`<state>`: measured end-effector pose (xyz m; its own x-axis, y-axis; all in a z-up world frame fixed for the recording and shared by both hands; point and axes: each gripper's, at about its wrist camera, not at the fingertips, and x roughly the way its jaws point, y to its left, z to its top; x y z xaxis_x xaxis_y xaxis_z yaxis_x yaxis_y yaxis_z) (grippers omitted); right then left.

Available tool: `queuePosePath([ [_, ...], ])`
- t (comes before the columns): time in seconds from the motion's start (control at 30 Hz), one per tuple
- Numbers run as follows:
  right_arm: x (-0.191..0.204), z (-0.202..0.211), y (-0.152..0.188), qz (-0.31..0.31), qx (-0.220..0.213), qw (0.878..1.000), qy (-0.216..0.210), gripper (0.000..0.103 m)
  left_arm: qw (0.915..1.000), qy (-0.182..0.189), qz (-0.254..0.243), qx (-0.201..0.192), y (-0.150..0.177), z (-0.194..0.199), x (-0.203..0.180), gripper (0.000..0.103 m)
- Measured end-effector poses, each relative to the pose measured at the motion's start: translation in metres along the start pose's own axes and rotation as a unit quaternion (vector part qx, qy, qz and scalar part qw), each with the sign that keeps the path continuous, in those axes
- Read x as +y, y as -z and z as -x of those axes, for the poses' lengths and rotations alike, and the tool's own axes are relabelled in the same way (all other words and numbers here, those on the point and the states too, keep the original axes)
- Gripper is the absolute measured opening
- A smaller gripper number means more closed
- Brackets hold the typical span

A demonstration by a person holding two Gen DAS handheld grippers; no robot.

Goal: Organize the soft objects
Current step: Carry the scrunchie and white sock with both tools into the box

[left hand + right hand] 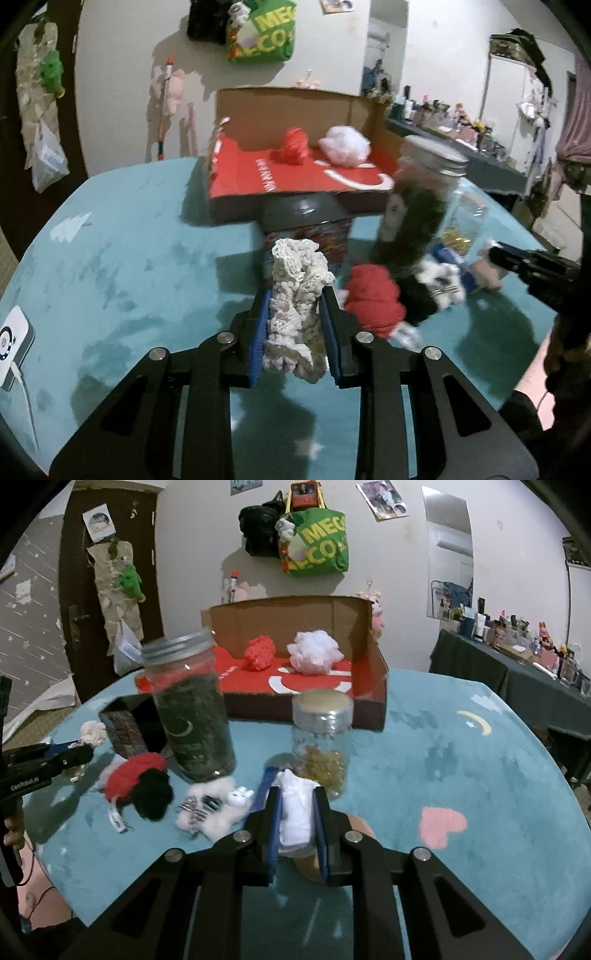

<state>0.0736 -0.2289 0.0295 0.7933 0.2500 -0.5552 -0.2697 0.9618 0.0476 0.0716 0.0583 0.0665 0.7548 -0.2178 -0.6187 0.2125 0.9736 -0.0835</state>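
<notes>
Crochet fills the left wrist view: the left tongs (293, 325) are closed on a cream knitted piece (297, 295), its top sticking out above the pads while its lower end hangs past them over the teal worktop (129, 240). Straight ahead stands a dark-lidded tin (304, 225), and behind it the cardboard box (295, 107) with a red floor, where a red knitted ball (293, 144) and a white puff (345, 144) already lie. To the right, a red knitted item (373, 302) and a black one rest beside a blurred tall jar (424, 195). The grip covers only the middle of the cream piece, so it could slip or drag its loose tail into the tin on the way to the box.

Right wrist view next: the right tongs (297, 812) are clamped on a white soft bundle (295, 812), just in front of a small lidded jar (321, 738) holding something golden. A larger jar (192, 709) with dark contents stands to the left; a small white plush toy (218, 808) lies near the tongs. Lifting forward risks knocking the small jar, which sits directly between the bundle and the box. Both hands heading for the same box could also crowd each other.
</notes>
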Motion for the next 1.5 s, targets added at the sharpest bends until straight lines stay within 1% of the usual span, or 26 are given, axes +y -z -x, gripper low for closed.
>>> queuePosePath([
  [0.1, 0.006, 0.004, -0.002, 0.005, -0.006, 1.0, -0.01, 0.018, 0.9998, 0.014, -0.01, -0.008, -0.003, 0.005, -0.011, 0.025],
  [0.2, 0.01, 0.008, -0.005, 0.008, -0.011, 1.0, -0.023, 0.018, 0.9992, 0.037, -0.014, -0.011, -0.005, 0.009, -0.021, 0.025],
  [0.33, 0.016, 0.01, -0.006, 0.007, -0.014, 0.999, -0.042, 0.018, 0.9977, 0.063, -0.023, -0.008, -0.006, 0.005, -0.036, 0.025],
  [0.43, 0.023, 0.009, -0.006, 0.01, -0.014, 0.998, -0.052, 0.018, 0.9967, 0.077, -0.026, -0.001, -0.005, -0.001, -0.045, 0.025],
  [0.53, 0.029, 0.007, -0.005, 0.015, -0.012, 0.998, -0.057, 0.018, 0.9963, 0.081, -0.028, 0.002, -0.006, -0.004, -0.05, 0.025],
  [0.73, 0.03, 0.007, -0.004, 0.017, -0.01, 0.998, -0.059, 0.018, 0.9967, 0.075, -0.029, 0.002, -0.004, -0.005, -0.052, 0.025],
  [0.93, 0.028, 0.006, -0.003, 0.016, -0.007, 0.998, -0.055, 0.018, 0.9974, 0.069, -0.023, 0.007, -0.003, -0.003, -0.043, 0.025],
  [1.1, 0.016, 0.007, -0.001, 0.007, -0.005, 0.999, -0.042, 0.018, 0.9983, 0.056, -0.01, 0.008, 0.0, 0.003, -0.024, 0.025],
  [1.27, -0.001, 0.01, 0.0, -0.006, 0.0, 1.0, -0.024, 0.018, 0.9994, 0.032, 0.002, 0.009, 0.001, 0.011, -0.001, 0.025],
  [1.5, -0.026, 0.01, -0.004, -0.016, 0.008, 1.0, -0.005, 0.018, 0.9994, 0.002, 0.02, 0.027, 0.001, 0.009, 0.032, 0.025],
])
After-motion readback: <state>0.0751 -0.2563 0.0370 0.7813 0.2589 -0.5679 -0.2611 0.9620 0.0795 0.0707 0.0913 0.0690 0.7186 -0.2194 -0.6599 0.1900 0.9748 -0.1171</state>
